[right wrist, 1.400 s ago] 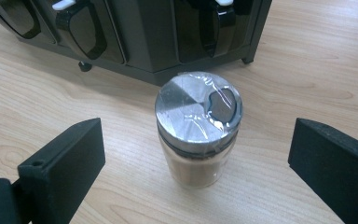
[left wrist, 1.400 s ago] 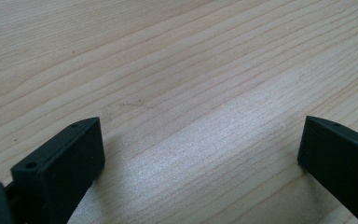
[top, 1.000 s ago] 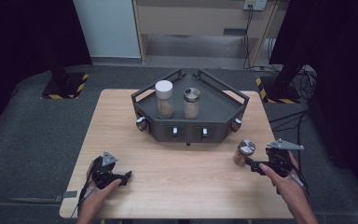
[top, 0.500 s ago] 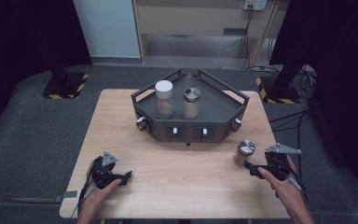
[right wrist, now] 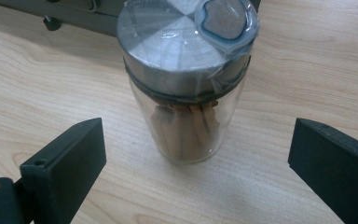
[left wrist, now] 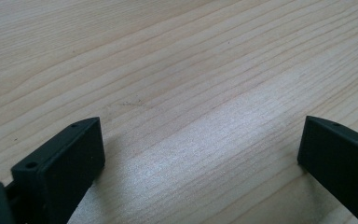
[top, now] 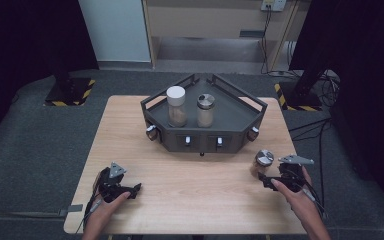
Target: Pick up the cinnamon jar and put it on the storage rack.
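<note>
A small glass jar (top: pixel 264 161) with a metal lid stands upright on the wooden table (top: pixel 195 190), right of centre. Seen close in the right gripper view, the jar (right wrist: pixel 186 79) holds brown sticks and has clear tape over its lid. My right gripper (top: pixel 266 177) is open just behind it. In its own view my right gripper (right wrist: pixel 198 135) has a jaw well clear of the glass on each side. My left gripper (top: pixel 136 190) rests low near the table's front left. In the left gripper view, my left gripper (left wrist: pixel 200 135) is open over bare wood.
A dark grey angular tray (top: pixel 200 142) with knobs on its front sits at the table's back middle. It holds a white-lidded jar (top: pixel 176 106) and a metal-lidded jar (top: pixel 205 110). Dark floor surrounds the table, with cables at the right.
My right gripper has sunk a little toward the table by the jar. The jar and my left gripper have stayed put.
</note>
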The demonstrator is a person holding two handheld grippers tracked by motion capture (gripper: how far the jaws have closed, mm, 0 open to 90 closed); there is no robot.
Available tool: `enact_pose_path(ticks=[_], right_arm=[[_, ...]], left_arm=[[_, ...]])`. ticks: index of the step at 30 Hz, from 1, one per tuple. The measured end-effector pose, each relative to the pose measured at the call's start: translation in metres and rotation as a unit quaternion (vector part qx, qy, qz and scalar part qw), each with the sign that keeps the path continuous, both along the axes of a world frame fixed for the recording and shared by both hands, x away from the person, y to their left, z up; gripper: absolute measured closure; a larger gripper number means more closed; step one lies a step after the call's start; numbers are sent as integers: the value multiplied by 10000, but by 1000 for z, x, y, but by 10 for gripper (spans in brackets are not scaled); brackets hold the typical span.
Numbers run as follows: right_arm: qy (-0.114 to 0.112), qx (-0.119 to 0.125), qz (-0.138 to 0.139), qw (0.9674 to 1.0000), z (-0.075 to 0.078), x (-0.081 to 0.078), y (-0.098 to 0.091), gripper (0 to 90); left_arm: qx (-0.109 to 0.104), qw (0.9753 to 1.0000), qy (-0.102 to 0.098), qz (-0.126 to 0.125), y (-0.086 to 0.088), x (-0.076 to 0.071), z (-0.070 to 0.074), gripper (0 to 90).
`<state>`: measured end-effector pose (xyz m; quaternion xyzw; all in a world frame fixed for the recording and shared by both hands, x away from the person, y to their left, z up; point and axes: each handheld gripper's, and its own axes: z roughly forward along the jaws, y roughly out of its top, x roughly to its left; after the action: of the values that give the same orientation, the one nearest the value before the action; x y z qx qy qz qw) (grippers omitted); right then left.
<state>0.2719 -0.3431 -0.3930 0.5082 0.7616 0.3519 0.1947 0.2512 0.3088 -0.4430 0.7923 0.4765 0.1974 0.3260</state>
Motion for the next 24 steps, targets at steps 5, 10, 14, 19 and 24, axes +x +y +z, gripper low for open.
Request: enact_pose_path(ticks=[5, 10, 14, 19, 24], right_arm=[[36, -35, 5, 10000, -1, 5, 2, 42], [56, -73, -14, 10000, -2, 8, 3, 42], [64, -84, -21, 9999, -3, 10, 4, 42], [78, -106, -5, 9999, -3, 13, 6, 43], [95, -150, 3, 9998, -3, 18, 9, 48]], left_arm=[[-1, 10000, 0, 1, 0, 0, 0, 0], [2, 10000, 0, -1, 0, 0, 0, 0], [1, 10000, -1, 0, 0, 0, 0, 0], [0, 10000, 0, 0, 0, 0, 0, 0], [1, 10000, 0, 0, 0, 0, 0, 0]])
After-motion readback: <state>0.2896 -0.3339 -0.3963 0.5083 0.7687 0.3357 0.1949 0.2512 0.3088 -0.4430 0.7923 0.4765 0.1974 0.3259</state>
